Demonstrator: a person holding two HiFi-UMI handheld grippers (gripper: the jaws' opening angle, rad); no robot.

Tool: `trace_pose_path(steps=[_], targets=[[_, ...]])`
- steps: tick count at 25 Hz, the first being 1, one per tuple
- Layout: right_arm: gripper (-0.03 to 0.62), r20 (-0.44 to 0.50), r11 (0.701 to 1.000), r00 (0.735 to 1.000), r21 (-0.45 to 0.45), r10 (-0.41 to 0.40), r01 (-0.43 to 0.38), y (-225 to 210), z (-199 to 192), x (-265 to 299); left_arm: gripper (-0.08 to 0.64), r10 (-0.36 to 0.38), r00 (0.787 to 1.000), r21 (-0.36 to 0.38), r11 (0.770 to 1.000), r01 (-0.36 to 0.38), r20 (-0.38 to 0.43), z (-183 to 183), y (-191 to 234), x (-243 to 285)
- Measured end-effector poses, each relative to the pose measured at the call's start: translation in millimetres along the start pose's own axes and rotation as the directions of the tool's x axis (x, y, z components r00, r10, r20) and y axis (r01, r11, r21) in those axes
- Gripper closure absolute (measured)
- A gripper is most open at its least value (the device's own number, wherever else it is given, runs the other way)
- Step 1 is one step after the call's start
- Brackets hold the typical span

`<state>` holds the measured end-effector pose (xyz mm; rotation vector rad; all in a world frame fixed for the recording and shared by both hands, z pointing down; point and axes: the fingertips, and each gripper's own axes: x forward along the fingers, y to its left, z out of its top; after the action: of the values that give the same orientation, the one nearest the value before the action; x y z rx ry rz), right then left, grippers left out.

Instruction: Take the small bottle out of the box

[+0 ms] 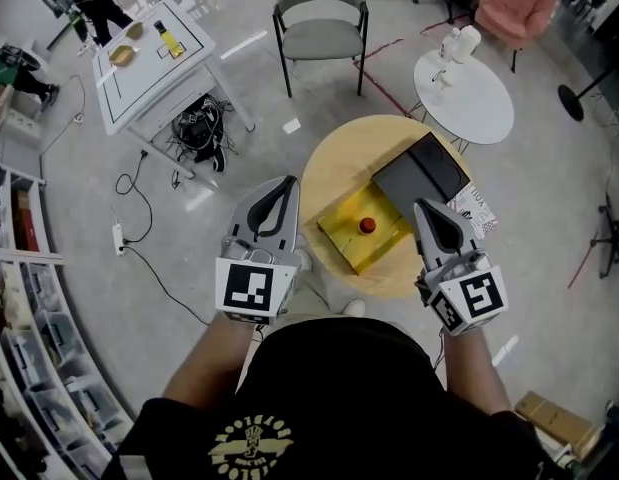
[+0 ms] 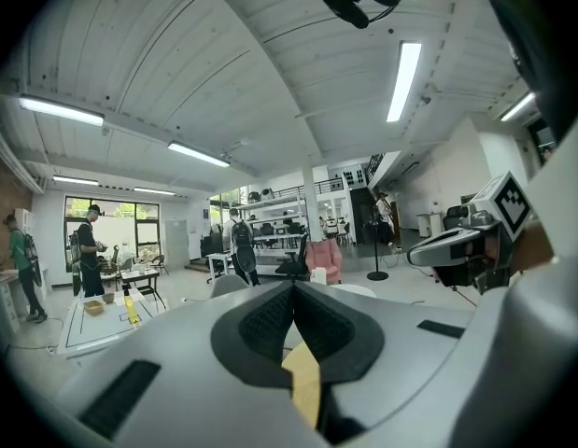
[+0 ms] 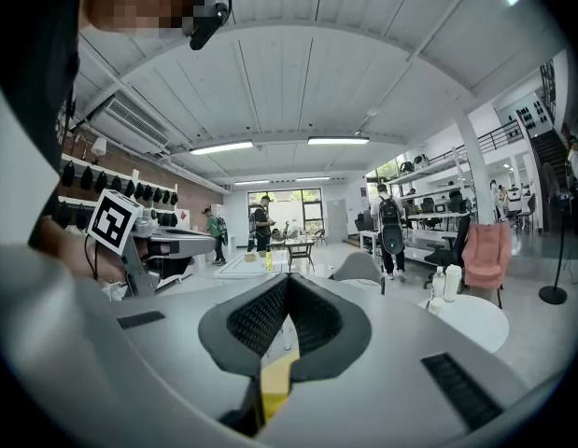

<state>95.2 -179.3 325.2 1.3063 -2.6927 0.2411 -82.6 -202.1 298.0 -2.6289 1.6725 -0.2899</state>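
Note:
A yellow box lies open on a round wooden table, its dark lid folded back to the far right. Inside it stands the small bottle, of which only a red cap shows. My left gripper hovers left of the table's edge, jaws shut and empty. My right gripper hangs just right of the box, also shut on nothing. In the left gripper view the pads of the left gripper meet, with a sliver of yellow below. The right gripper view shows the right gripper shut likewise.
A white round table with bottles stands beyond, a grey-green chair behind the wooden table, a pink armchair at far right. A white square table and floor cables lie to the left, shelving along the left edge.

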Motion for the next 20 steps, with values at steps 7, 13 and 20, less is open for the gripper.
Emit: trace_pose_path(steps=[7, 13, 20], targets=[[0.578, -0.008, 1.0, 1.0, -0.007, -0.021, 0.02, -14, -1, 27, 0.546, -0.022, 1.0, 0.004, 1.0, 0.022, -0.011, -10, 17, 29], [0.577, -0.032, 0.999, 0.999, 0.01, -0.038, 0.039, -27, -15, 39, 0.546, -0.054, 0.997, 0.005, 0.999, 0.055, -0.046, -26, 16, 46], [0.578, -0.068, 0.998, 0.996, 0.026, -0.053, 0.055, -36, -36, 45, 0.546, -0.085, 0.994, 0.005, 0.996, 0.085, -0.069, -42, 12, 64]])
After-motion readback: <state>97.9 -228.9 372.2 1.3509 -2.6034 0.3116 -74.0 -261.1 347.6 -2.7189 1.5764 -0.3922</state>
